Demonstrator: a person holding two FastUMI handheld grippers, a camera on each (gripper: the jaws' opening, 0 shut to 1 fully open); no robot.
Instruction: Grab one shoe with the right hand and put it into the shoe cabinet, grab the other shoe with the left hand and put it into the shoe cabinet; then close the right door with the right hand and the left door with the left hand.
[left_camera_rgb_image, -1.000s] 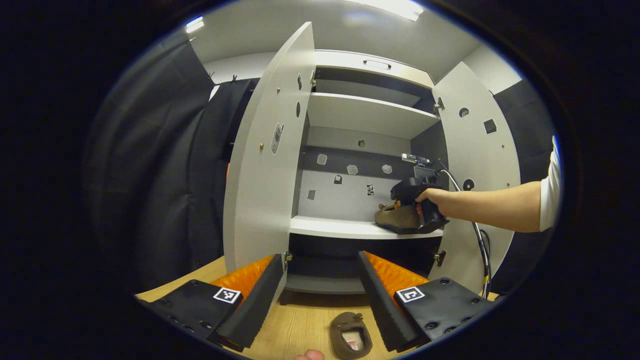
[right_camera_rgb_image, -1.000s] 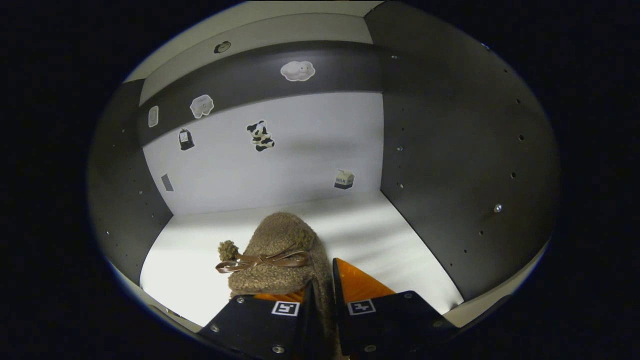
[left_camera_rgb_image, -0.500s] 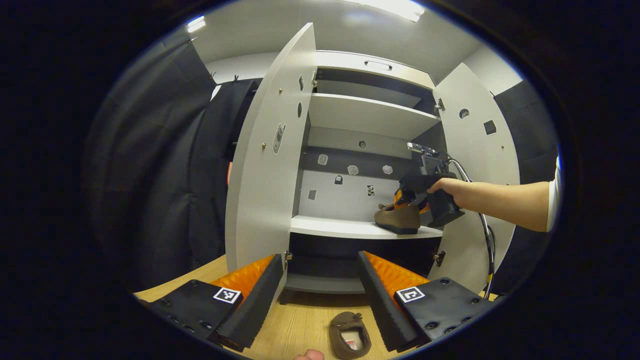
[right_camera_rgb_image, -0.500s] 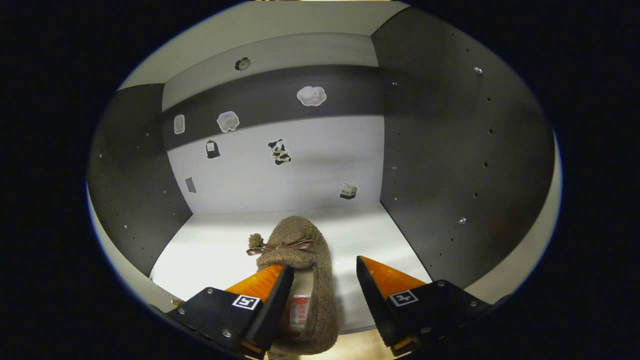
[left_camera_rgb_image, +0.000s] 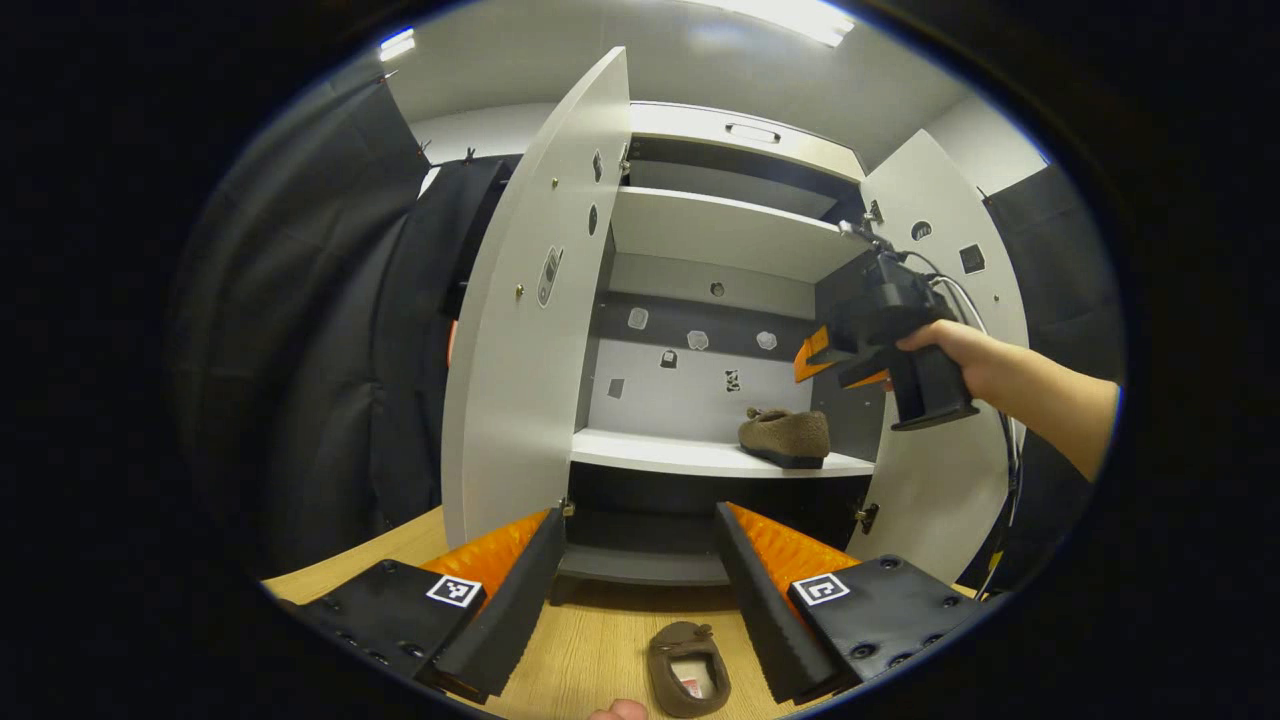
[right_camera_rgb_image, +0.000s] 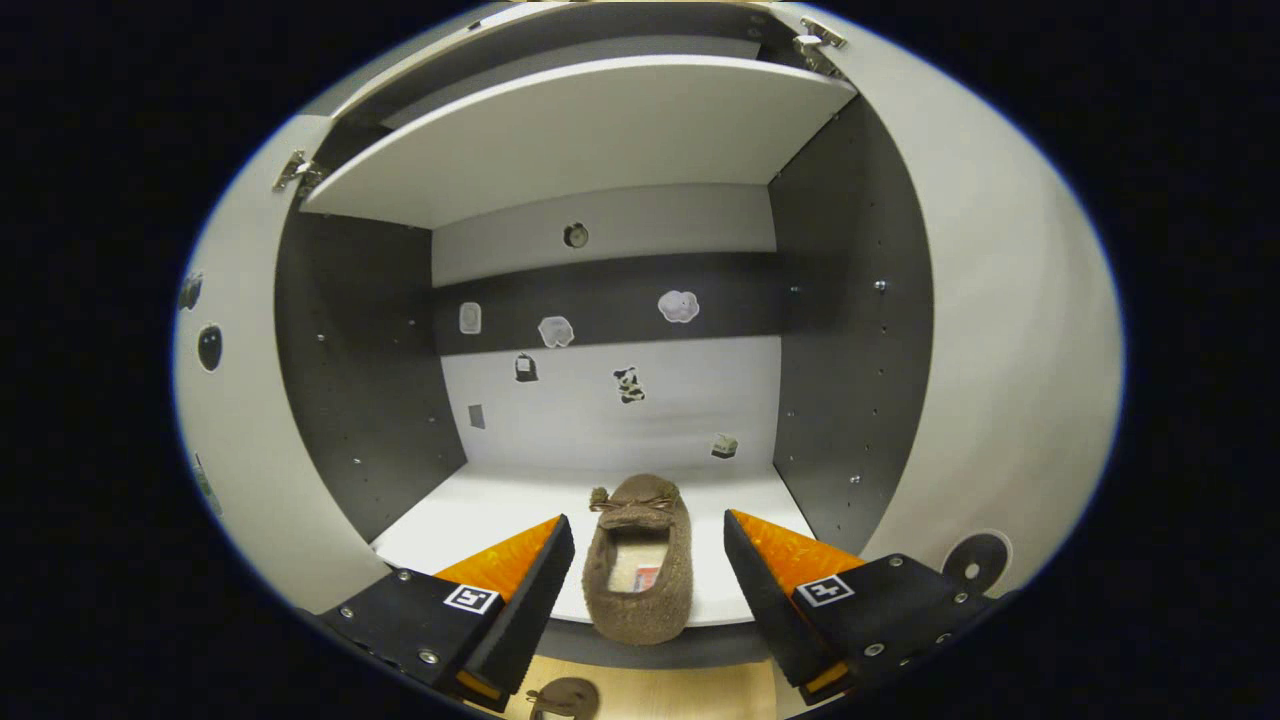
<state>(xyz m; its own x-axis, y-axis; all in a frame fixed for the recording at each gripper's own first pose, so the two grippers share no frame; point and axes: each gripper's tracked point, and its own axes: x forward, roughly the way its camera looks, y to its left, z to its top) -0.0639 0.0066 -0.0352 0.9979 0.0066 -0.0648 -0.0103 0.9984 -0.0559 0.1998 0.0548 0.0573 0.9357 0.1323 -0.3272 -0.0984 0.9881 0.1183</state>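
**One shoe shelved, one on the floor**

Fuzzy brown slipper-style shoe (right_camera_rgb_image: 638, 565) sits on white cabinet shelf (right_camera_rgb_image: 470, 505), right side. Right gripper (right_camera_rgb_image: 640, 560) spread wide, empty, outside the shelf. Left gripper (left_camera_rgb_image: 640, 560) open above second brown shoe (left_camera_rgb_image: 688, 668) on wooden floor (left_camera_rgb_image: 590, 640). Both white cabinet doors (left_camera_rgb_image: 530, 300) ajar.

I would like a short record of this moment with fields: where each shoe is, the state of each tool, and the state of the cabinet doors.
shoe on shelf: brown shoe lies on the white shelf inside the cabinet, toward its right side
shoe on floor: second shoe lies on the wooden floor, before the cabinet
right tool: open, apart from the shelf shoe
left tool: open, holds nothing
left door: open
right door: open
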